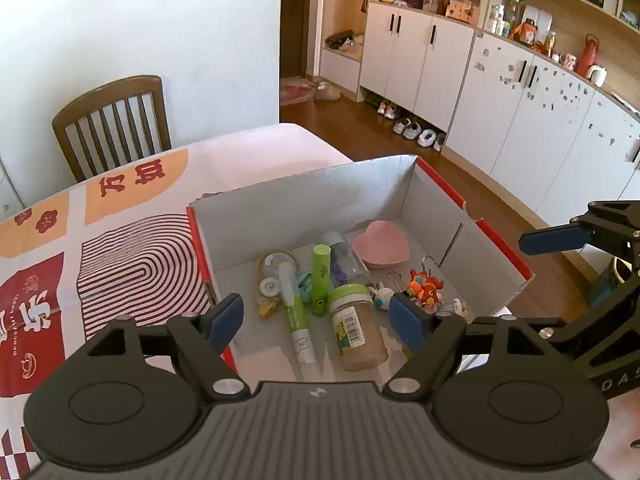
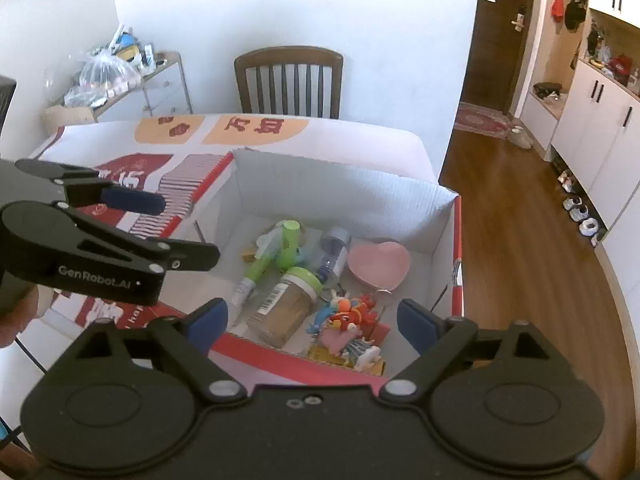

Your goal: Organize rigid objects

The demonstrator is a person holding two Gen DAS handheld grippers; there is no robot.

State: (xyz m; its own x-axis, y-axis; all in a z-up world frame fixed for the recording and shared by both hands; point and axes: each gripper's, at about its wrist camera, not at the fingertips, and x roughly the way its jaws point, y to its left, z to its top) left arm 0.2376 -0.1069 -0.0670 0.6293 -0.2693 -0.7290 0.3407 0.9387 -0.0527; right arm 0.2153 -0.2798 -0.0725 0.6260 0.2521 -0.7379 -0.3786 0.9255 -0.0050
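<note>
I hold both tools above the near edge of the cardboard box (image 1: pixel 304 196), where the rigid objects lie heaped: a green-lidded jar (image 1: pixel 358 328) on its side, a white-and-green tube (image 1: pixel 294 312), a pink heart dish (image 1: pixel 382 244). My left gripper (image 1: pixel 318 322) is spread wide and empty; my right gripper (image 2: pixel 314 322) likewise. To do this well, I should drop straight down over the jar's body, fingers straddling it across its width, clear of the tube.

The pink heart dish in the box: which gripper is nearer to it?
Probably right. The right gripper hovers over the box's near edge, facing the dish; the left gripper is above the opposite side, beyond the jar.
</note>
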